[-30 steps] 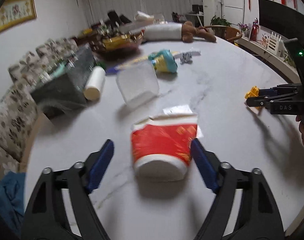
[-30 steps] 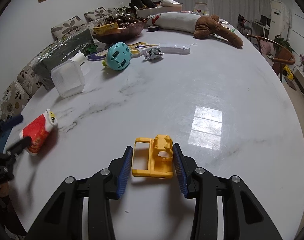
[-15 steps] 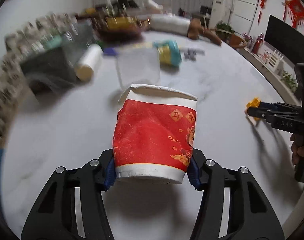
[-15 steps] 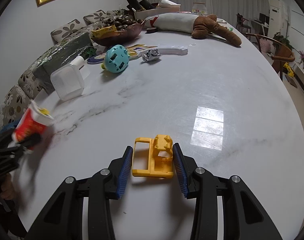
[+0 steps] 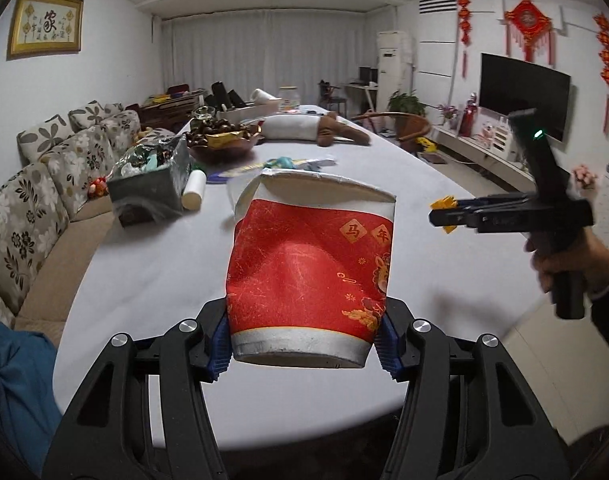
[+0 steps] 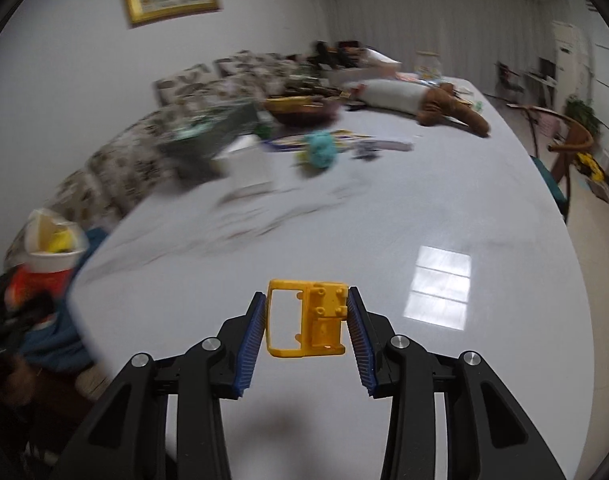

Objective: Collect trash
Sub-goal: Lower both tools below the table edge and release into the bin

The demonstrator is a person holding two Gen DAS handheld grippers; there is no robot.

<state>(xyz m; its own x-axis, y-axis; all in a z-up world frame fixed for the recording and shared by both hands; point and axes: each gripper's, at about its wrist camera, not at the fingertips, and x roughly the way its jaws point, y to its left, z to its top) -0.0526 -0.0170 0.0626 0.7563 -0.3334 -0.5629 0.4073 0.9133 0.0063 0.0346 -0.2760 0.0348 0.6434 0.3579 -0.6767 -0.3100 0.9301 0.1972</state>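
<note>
A dented red paper cup [image 5: 310, 276] with a white rim fills the middle of the left wrist view. My left gripper [image 5: 304, 344] is shut on its base and holds it in the air above the white marble table [image 5: 152, 264]. In the right wrist view my right gripper [image 6: 306, 320] is shut on a small yellow plastic piece [image 6: 316, 320], lifted off the table. That right gripper [image 5: 444, 216] also shows at the right of the left wrist view, held by a hand [image 5: 564, 260]. The cup [image 6: 44, 256], with yellow scraps inside, appears blurred at the far left of the right wrist view.
Farther along the table lie a clear plastic box [image 6: 248, 164], a teal toy [image 6: 322, 150], a foil-lined box [image 5: 152, 176], a white roll [image 5: 194, 190], a fruit bowl [image 5: 224, 144] and a plush toy [image 5: 316, 128]. A floral sofa [image 5: 36, 208] runs along the left; a wooden chair [image 6: 568, 148] stands at the right.
My left gripper closed on the red cup and lifted it off the table. My right gripper rose with the yellow piece in it. Both views tilted up toward the room.
</note>
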